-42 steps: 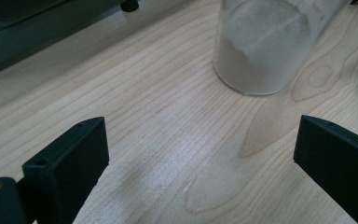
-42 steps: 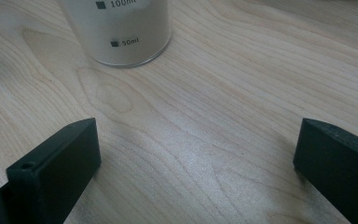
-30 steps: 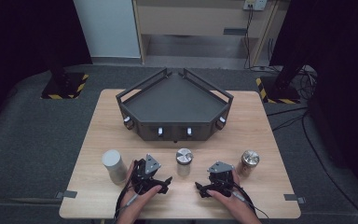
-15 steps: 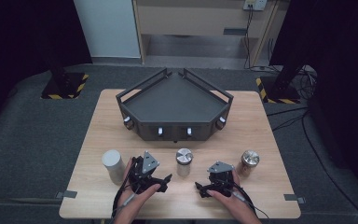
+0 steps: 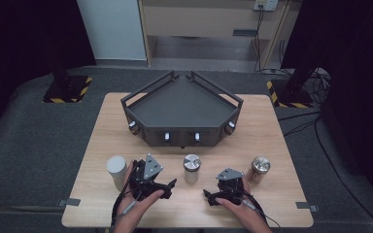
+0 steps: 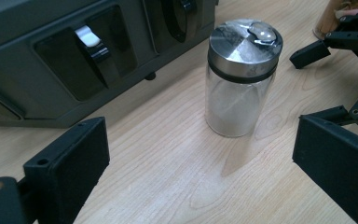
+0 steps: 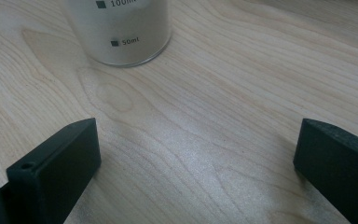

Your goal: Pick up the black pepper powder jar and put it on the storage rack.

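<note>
A glass jar (image 5: 192, 168) with a metal lid stands on the table in front of the dark tray unit (image 5: 182, 104). Seen from the left gripper view, this jar (image 6: 242, 79) holds white powder and lies ahead, apart from the jaws. My left gripper (image 5: 168, 188) is open just left of the jar, and nothing sits between its jaws (image 6: 200, 163). My right gripper (image 5: 208, 198) is open too, to the jar's lower right. Its view has the jar's base (image 7: 121, 32), with volume marks, beyond the gripper (image 7: 191, 158).
A white cylinder (image 5: 116, 168) stands left of my left hand. A brownish jar (image 5: 260, 167) with a metal lid stands right of my right gripper. The tray unit's front carries knobs and switches (image 6: 91, 39). The wooden table (image 5: 272, 131) has bare wood along its sides.
My left gripper has shifted slightly to the left and turned a little. The right gripper and the jars have not moved.
</note>
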Action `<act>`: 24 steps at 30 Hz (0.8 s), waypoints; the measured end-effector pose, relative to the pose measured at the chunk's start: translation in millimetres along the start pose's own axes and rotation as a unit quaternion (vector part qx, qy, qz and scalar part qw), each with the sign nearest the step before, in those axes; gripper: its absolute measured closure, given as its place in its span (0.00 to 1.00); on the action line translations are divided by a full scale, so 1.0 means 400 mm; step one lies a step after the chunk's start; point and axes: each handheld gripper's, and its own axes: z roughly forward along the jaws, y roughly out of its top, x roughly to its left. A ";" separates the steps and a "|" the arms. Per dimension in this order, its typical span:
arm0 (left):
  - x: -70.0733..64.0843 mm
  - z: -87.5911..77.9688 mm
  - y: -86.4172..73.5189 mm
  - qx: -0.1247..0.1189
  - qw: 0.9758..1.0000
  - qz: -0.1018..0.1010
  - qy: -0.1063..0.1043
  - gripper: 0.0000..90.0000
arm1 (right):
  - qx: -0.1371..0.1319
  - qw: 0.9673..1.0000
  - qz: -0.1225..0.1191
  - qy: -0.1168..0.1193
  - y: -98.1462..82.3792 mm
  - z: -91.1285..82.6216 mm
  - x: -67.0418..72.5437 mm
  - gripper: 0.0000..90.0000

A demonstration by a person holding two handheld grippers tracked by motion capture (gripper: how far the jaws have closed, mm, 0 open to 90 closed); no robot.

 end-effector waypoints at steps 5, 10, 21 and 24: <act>0.007 -0.021 0.002 -0.003 1.000 0.000 0.007 0.03 | 0.000 1.000 0.000 0.000 0.000 0.000 0.000 0.01; 0.014 -0.044 0.003 -0.008 1.000 -0.003 0.014 0.03 | 0.000 1.000 0.000 0.000 0.000 0.000 0.000 0.01; 0.032 -0.093 0.006 -0.021 0.999 -0.002 0.027 0.02 | 0.000 1.000 0.001 0.000 0.000 0.000 0.001 0.01; 0.039 -0.107 0.004 -0.025 0.999 -0.003 0.032 0.02 | 0.000 1.000 0.001 0.000 0.000 0.000 0.001 0.01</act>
